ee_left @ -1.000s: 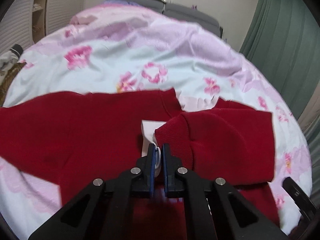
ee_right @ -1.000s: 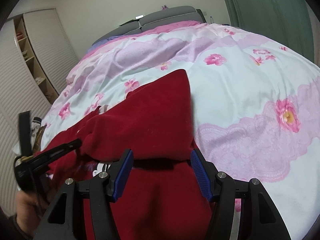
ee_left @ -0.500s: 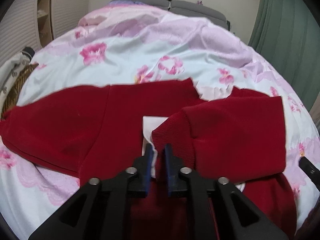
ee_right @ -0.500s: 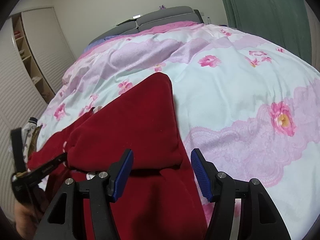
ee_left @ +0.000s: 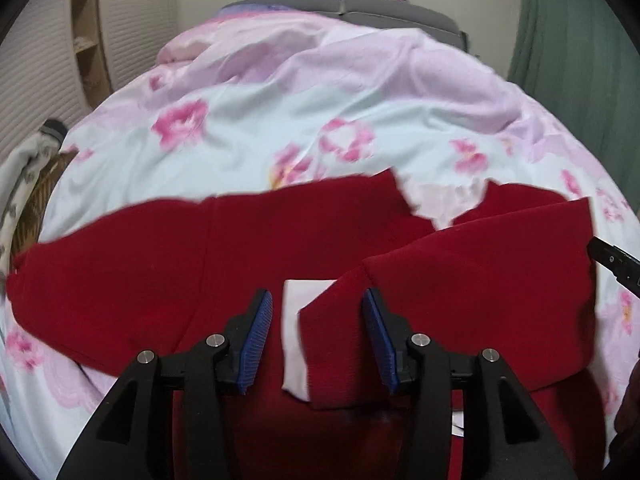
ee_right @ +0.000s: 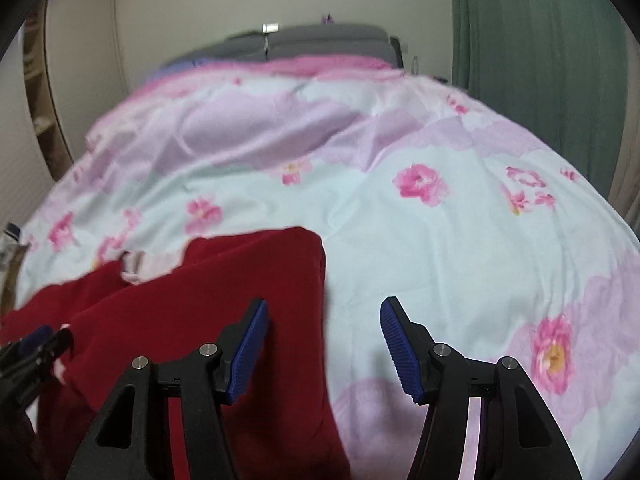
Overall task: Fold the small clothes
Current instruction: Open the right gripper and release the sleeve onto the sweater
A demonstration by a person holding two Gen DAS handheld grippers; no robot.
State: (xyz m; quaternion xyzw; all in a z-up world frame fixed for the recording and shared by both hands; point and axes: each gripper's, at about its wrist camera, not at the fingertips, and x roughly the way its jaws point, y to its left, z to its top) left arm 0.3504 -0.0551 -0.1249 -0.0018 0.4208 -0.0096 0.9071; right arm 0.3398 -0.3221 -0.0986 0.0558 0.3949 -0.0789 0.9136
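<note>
One sleeve of the red top [ee_left: 248, 248] is folded in across the chest; its ribbed cuff [ee_left: 340, 344] lies on the body beside a white patch [ee_left: 296, 320]. The other sleeve, on the left, is spread out flat on the floral bedcover [ee_left: 280, 120], so I judge the job roughly a third done: that sleeve and the fold of the body are left. The left gripper [ee_left: 316, 340] has just been opening; its jaws stand apart on either side of the cuff, the blue pads clear of the cloth, so it reads as let go. The right gripper [ee_right: 324, 352] is spread and holds nothing, with the garment's right edge under its left finger [ee_right: 248, 352] and bare bedcover beyond.
</note>
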